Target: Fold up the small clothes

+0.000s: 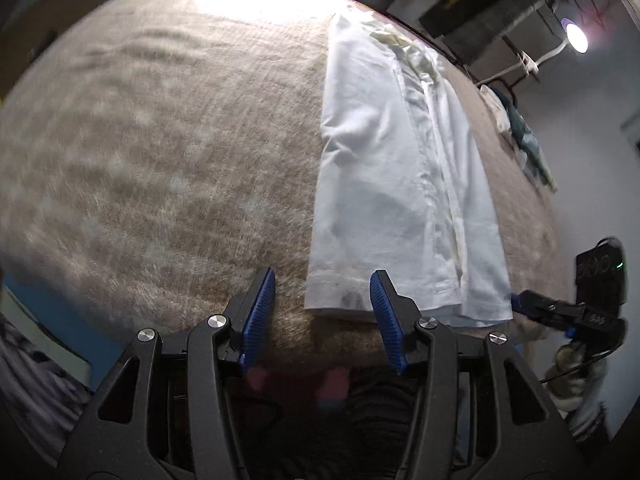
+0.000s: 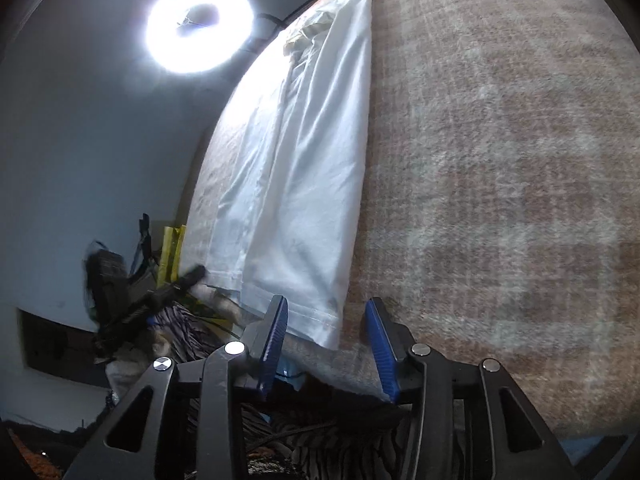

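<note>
Surface is a beige-brown fuzzy blanket [image 1: 160, 160] with a faint check pattern, covering what is probably a bed or a bench; can't tell which. Pale wall behind, ring light [image 2: 200, 20] glaring in the right wrist view.

White garment [image 1: 400, 180] lies flat on the blanket, folded lengthwise into a long narrow strip, running away from the cameras. Near hem sits at the blanket's near edge. Some yellowish fabric shows at the far end, detail too small to call.

Left tool [image 1: 322, 308]: jaws apart, nothing clamped. The hem's left corner lies beyond and between the blue pads [image 1: 260, 304], not touched. Frame is motion-blurred.

Right tool [image 2: 326, 332]: jaws apart too, released. The hem's corner [image 2: 320, 320] lies in the gap, just beside the left pad; no pinch visible.

Each wrist view catches the other tool off at the garment's far side, blurred. Striped fabric and clutter show below the blanket edge.
</note>
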The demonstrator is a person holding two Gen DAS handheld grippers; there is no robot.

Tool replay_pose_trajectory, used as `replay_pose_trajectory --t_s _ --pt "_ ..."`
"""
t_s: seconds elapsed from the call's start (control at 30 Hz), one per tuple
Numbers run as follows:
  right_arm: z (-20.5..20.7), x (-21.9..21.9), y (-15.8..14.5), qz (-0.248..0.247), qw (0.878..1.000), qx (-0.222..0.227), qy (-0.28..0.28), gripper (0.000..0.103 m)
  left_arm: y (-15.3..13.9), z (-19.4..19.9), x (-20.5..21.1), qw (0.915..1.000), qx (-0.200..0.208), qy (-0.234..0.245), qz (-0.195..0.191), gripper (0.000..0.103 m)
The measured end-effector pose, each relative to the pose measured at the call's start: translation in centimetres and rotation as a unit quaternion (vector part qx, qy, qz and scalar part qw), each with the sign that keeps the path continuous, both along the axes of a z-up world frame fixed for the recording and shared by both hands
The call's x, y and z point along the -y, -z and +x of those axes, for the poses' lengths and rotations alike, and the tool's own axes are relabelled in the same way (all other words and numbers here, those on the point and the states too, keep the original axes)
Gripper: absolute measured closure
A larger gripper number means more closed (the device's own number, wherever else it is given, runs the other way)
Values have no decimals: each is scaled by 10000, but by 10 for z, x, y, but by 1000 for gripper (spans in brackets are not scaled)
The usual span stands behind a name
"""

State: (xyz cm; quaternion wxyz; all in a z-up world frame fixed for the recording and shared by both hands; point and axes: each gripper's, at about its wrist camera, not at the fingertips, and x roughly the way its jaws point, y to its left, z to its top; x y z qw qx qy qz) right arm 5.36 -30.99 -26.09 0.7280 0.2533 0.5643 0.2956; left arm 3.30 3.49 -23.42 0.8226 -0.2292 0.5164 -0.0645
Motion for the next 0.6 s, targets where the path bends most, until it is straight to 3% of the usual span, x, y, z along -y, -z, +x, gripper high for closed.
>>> replay_pose_trajectory --t_s 0.13,0.17,0.2,0.23,0.3,0.33,0.37,0.5,0.6 --pt "-1 -5 4 173 9998 -108 -88 65 7 9 -7 9974 -99 70 -717 57" --pt "-1 -5 5 209 9997 -111 -99 66 10 12 -7 9963 -143 96 -838 71" --pt "0 -6 5 238 9996 -124 -110 67 12 15 -6 9959 -189 143 -872 96" --pt "0 -7 7 267 9994 -158 -131 70 16 18 -5 9951 -254 205 -934 100" --pt "1 -8 9 316 9992 -206 -145 81 16 19 -4 9935 -268 134 -1094 100" --pt "2 -10 9 301 9991 -246 -168 95 14 17 -5 9916 -281 117 -1255 100" --pt "1 -11 9 275 9991 -272 -184 98 10 15 -6 9899 -245 101 -1390 100" --pt "-5 -9 -5 469 9987 -173 -93 101 -2 7 -9 9914 -82 137 -1300 100" --pt "-6 -9 -7 336 9993 -114 -110 101 13 9 -12 9918 -319 99 -1230 100"
